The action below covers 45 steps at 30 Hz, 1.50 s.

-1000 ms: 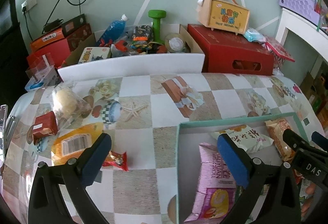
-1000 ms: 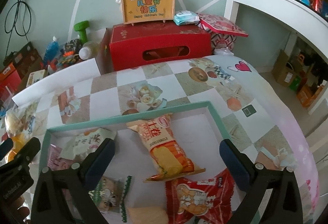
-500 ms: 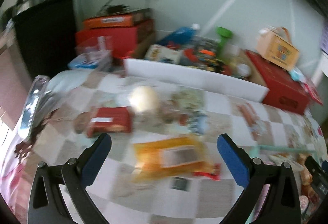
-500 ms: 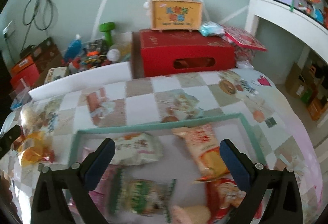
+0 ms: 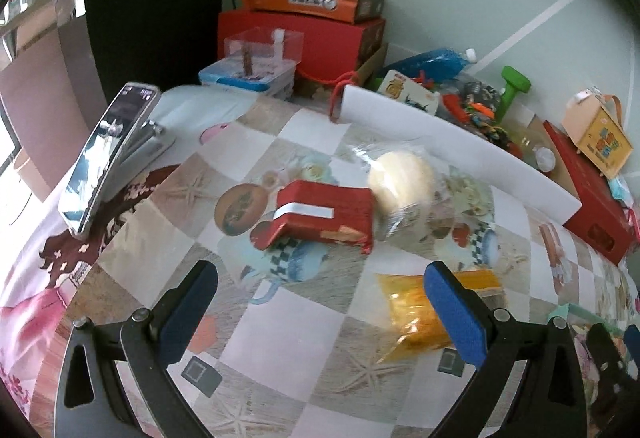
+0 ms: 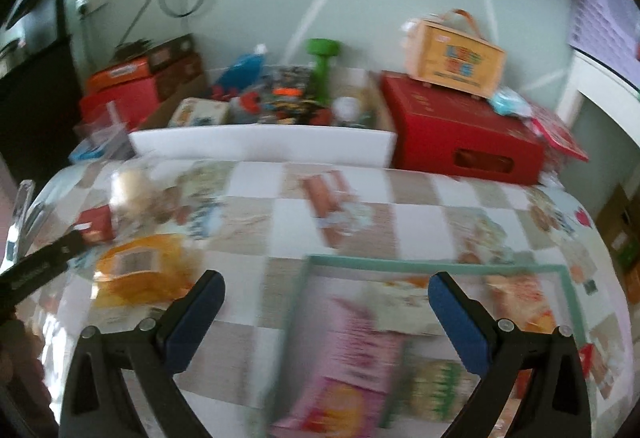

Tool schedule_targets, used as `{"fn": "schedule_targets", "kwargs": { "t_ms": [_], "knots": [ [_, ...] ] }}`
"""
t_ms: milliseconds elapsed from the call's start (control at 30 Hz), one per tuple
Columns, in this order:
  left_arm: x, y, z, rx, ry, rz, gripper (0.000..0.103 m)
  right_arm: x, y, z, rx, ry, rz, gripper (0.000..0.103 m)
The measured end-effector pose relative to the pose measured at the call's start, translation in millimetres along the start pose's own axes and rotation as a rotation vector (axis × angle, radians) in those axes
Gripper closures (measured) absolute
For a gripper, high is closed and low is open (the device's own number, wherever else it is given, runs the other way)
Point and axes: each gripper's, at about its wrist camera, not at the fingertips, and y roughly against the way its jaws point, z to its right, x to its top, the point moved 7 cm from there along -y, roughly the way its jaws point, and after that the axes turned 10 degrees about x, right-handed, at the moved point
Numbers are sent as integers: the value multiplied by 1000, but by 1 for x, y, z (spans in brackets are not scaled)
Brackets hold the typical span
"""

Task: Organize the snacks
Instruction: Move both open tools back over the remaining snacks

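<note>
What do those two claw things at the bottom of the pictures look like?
Both look alike. The left gripper is a black plastic fork whose two angled arms end in blue foam-like pads, with silver screws along the arms. The right gripper has the same black frame, blue pads and screws. No cables, sleeves or hands clearly show.
</note>
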Motion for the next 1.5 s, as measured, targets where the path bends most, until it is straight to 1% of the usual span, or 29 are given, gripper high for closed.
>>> {"fn": "schedule_targets", "kwargs": {
  "t_ms": [67,200,333,433,500,600,667,867,1100,1200,1500],
  "knots": [
    [0,-3,-3,1,12,-8,0,1,-6,-17,15,23,-6,0],
    [-1,-7,-10,1,32,-20,0,1,-16,-37,38,36,-23,0],
    [-1,-6,-9,-9,36,-22,0,1,-25,-45,55,6,-36,0],
    [0,-6,-6,-13,30,-22,0,-2,-29,-48,64,19,-45,0],
    [0,-5,-3,-18,29,-23,0,-2,-29,-45,57,12,-45,0],
    [0,-1,6,-48,22,-21,0,-1,-28,-38,60,-4,-43,0],
    [1,0,12,-70,17,-21,0,-2,-29,-31,46,-15,-47,0],
    [-3,0,42,-135,-23,-35,0,-2,-28,-9,17,-59,-51,0],
    [-10,-2,69,-212,-53,-66,0,-3,-26,10,6,-107,-54,0],
    [-13,-7,76,-242,-46,-91,0,-4,-27,13,-2,-111,-60,0],
    [-22,-23,81,-280,-25,-149,0,-8,-31,13,-17,-102,-83,0]
  ]
}}
